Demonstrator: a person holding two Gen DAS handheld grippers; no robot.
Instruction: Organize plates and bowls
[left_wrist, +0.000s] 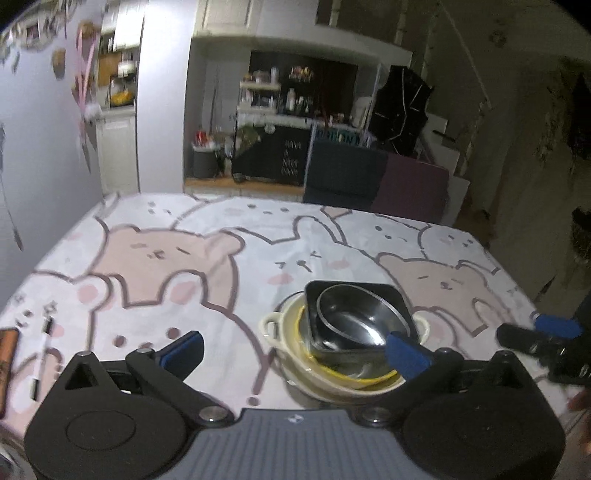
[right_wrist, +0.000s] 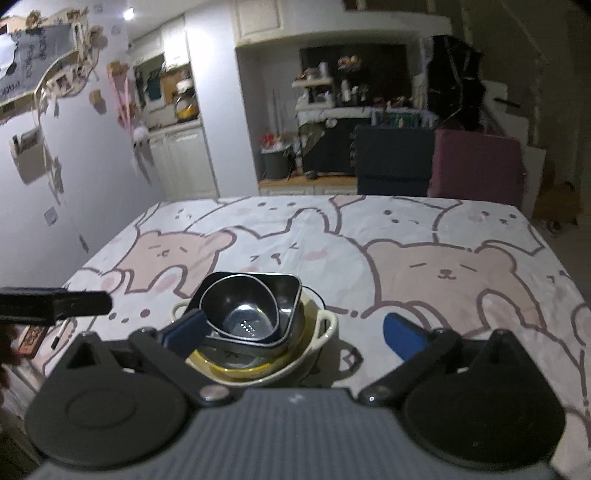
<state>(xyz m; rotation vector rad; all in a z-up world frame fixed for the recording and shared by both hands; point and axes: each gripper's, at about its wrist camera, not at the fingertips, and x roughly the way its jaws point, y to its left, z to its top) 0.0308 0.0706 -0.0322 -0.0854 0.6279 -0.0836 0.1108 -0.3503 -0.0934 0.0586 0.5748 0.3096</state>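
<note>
Pink-and-white bear-print cloth covers the table (right_wrist: 424, 236). At its near left edge lie a pen (left_wrist: 42, 354) and a brown object (left_wrist: 7, 369). The left gripper (left_wrist: 295, 349) hangs wide open, empty. Near the front edge sits the stack: a steel bowl (right_wrist: 240, 306) in a dark square dish (right_wrist: 284, 295), in a yellow-rimmed bowl (right_wrist: 236, 365), in a cream handled dish (right_wrist: 325, 325). The right gripper (right_wrist: 295, 332) is spread wide, holding nothing.
</note>
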